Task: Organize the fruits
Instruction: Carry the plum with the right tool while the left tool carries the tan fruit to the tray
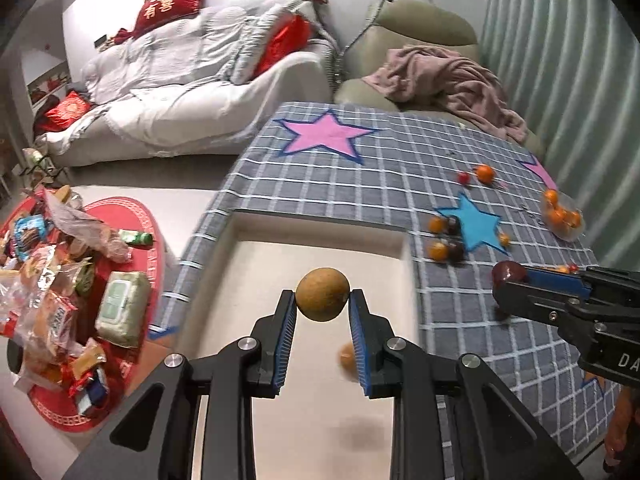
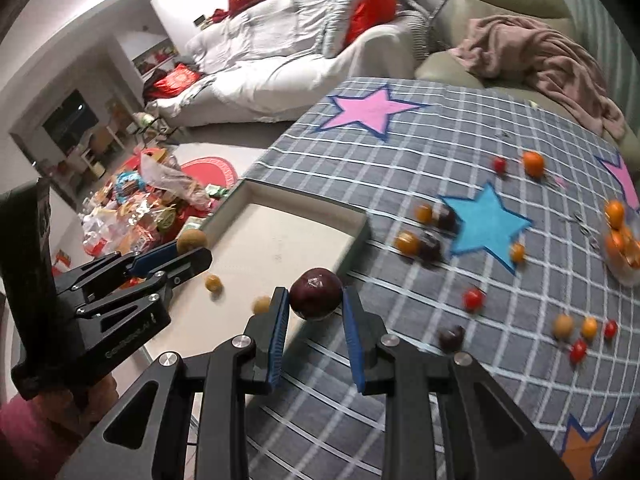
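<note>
While the left tongs point(image 1: 322, 303) are closed on a round brown fruit point(image 1: 322, 294) above the shallow beige tray point(image 1: 408, 248), the right tongs point(image 2: 315, 299) grip a dark purple plum point(image 2: 316, 294) near the tray's edge over the grey checked tabletop point(image 2: 400, 152). Carry-to-tray step judged underway; next: lowering and release inside the tray.

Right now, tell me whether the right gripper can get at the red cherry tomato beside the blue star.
Probably not yet. The right gripper is shut on a dark plum, so its fingers are occupied. The cherry tomato lies in the open on the checked cloth, nothing blocking.
</note>
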### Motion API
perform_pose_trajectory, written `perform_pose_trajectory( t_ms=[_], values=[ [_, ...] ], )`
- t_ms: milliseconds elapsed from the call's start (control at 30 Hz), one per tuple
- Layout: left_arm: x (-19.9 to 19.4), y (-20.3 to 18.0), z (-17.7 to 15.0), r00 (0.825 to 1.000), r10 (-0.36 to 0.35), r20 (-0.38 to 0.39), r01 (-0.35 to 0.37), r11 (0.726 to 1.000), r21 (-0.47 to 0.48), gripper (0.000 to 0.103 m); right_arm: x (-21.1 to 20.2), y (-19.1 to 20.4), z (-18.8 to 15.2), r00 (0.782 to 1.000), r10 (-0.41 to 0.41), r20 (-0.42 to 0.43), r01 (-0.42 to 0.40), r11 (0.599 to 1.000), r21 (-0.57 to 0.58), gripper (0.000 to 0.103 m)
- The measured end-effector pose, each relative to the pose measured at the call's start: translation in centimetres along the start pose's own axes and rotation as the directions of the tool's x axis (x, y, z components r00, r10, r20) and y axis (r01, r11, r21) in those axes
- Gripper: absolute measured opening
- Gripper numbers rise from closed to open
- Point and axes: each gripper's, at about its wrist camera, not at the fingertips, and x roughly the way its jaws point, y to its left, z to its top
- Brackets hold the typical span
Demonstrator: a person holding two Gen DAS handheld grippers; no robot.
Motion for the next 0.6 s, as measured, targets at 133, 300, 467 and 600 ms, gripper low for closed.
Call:
perform_pose_trajectory(
  t_ms=[133,300,467,600],
  values=[
    [1.8,1.9,0.8,0.999,0.034,-0.019,-0.035,0.999,-0.019,0.029,2.1,1.4,1.6,1.000,0.018,-0.019,-0.018,1.000,0.004,0.029],
    [4.8,2.9,0.8,0.996,0.061,-0.064,-0.063,0.998,-0.027,0.029,5.3,2.2,2.6,0.998,0.000,-0.055,0.001,1.000,0.002,0.029],
    [8.2,2.4,0.5,0.991,0.080,-0.105,-0.080,0.997,0.006,0.029,9.1,1.7,2.7,0.994,-0.017,-0.108,0.019,1.000,0.015,0.029],
    [10.0,2.4,0.2,0.987,0.082,-0.138,-0.081,0.997,0.015,0.029,11.8,0.9,2.4,0.987,-0.026,-0.157,0.031,0.999,0.030,0.029]
  ],
)
